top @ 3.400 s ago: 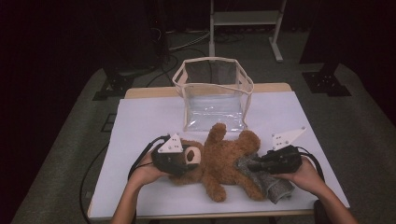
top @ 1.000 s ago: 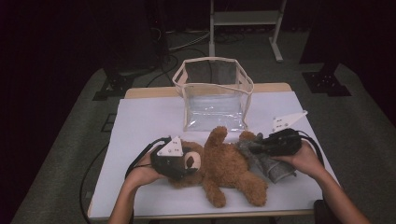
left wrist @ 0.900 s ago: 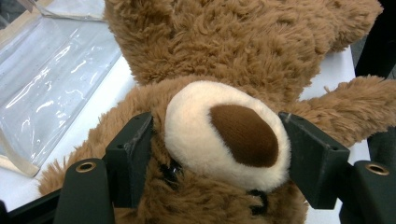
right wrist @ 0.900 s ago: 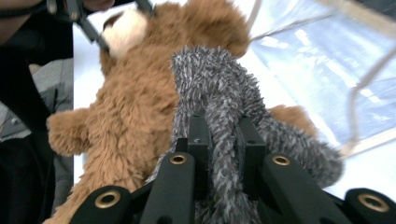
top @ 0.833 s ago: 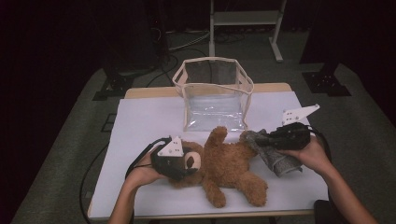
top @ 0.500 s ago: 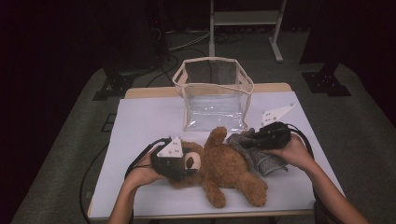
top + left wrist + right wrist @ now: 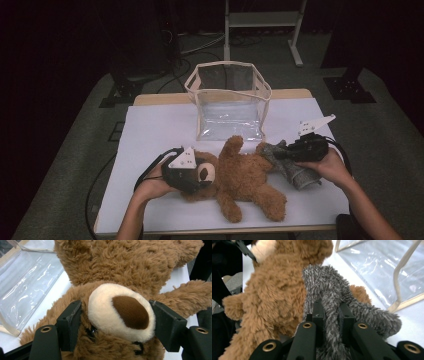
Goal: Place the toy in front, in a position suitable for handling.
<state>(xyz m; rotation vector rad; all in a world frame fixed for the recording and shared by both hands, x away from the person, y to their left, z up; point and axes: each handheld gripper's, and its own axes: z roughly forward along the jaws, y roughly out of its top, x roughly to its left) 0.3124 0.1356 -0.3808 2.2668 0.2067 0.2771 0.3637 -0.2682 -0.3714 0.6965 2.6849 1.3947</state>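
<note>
My left gripper (image 7: 192,175) sat in the lower left of the high view, and its two black jaws were clamped on the head of the teddy bear (image 7: 245,180), one jaw pressing into the fur on each side of the cream muzzle. In the left gripper view the muzzle (image 7: 121,312) with its dark brown nose filled the middle of the frame between my jaws, and the bear's body ran up toward the top edge.

The bear lay on its back on the white table (image 7: 150,135), across the lower middle of the high view, head toward the left, one arm reaching up toward the clear plastic bag (image 7: 230,102) that stood upright and open at the centre of the frame (near the paw, though I could not tell whether they touched).

My right gripper (image 7: 285,152) was at the right of the high view, its jaws drawn nearly together and pinching a fold of the grey fuzzy cloth (image 7: 295,170). In the right gripper view that cloth (image 7: 329,295) rose from between my jaws in the centre and leaned against the bear's brown side (image 7: 274,295) on the left, with the bag's clear wall (image 7: 384,267) in the upper right corner.
</note>
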